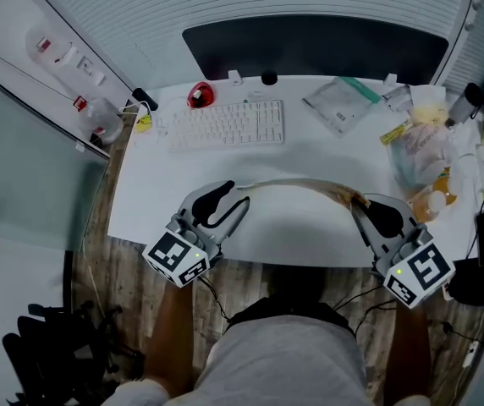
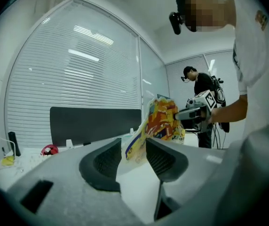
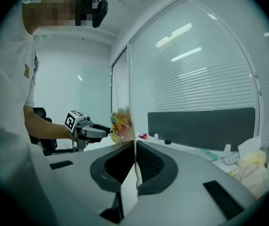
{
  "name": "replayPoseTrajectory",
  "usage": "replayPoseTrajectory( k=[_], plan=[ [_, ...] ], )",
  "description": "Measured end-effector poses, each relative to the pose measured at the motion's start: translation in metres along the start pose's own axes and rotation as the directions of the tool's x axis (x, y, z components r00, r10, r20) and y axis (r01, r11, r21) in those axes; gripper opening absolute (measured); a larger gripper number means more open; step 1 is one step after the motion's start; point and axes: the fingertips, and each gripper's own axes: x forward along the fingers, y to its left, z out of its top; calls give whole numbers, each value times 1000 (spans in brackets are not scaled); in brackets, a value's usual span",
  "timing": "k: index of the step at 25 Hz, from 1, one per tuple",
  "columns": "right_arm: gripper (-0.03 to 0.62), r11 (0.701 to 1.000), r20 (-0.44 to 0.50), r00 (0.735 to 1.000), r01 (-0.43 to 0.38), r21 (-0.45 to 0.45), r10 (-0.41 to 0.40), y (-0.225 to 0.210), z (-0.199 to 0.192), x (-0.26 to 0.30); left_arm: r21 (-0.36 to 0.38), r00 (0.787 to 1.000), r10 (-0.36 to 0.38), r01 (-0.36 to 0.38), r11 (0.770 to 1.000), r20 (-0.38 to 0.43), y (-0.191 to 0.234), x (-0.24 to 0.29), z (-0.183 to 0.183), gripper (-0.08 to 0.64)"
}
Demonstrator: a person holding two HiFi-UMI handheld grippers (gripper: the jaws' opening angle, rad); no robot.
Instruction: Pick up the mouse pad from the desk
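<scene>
i'm clamping the mouse pad point(image 1: 301, 183), edge-up over the worktop point(image 1: 327, 150), at its 3 o'clock end w/ r gripper point(image 1: 359, 203) jaws; l gripper point(image 1: 235, 200) jaws sitting apart round the 9 o'clock end.

White desk point(image 1: 140, 201): white keyboard point(image 1: 225, 123), red mouse point(image 1: 200, 96), clear plastic bag point(image 1: 341, 102); dark divider panel point(image 1: 314, 47) along back edge; plastic bottle point(image 1: 102, 118) beside left corner.

An office is showing in every view.
A white desk point(image 1: 157, 189) is carrying a keyboard point(image 1: 228, 123) and red mouse point(image 1: 200, 96), a dark divider point(image 1: 310, 47) is standing along its back edge, slatted blinds point(image 1: 250, 2) are hanging behind, and glass walls point(image 2: 151, 72) are partitioning the room.
</scene>
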Motion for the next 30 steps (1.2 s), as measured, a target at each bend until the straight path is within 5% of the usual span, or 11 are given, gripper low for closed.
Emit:
replayPoseTrajectory(
  k=[7,14,22,27,30],
  plan=[
    [18,999,26,999,-34,-34,35,6,33,5,-100,999,-36,33,994,-32,-3,0,-28,259],
    [18,997,103,991,-82,-6,82,19,62,3,-233,994,-84,99,967,73,7,13,-20,305],
    [18,983,172,969,-183,14,178,40,78,-9,-304,959,-211,262,916,191,5,33,6,337],
    [18,981,176,971,-178,75,163,35,70,-12,-307,907,-290,382,872,304,-6,31,30,319],
    [18,987,180,979,-116,115,94,23,63,-12,-281,921,-252,336,899,297,-4,29,32,165]
  ],
)
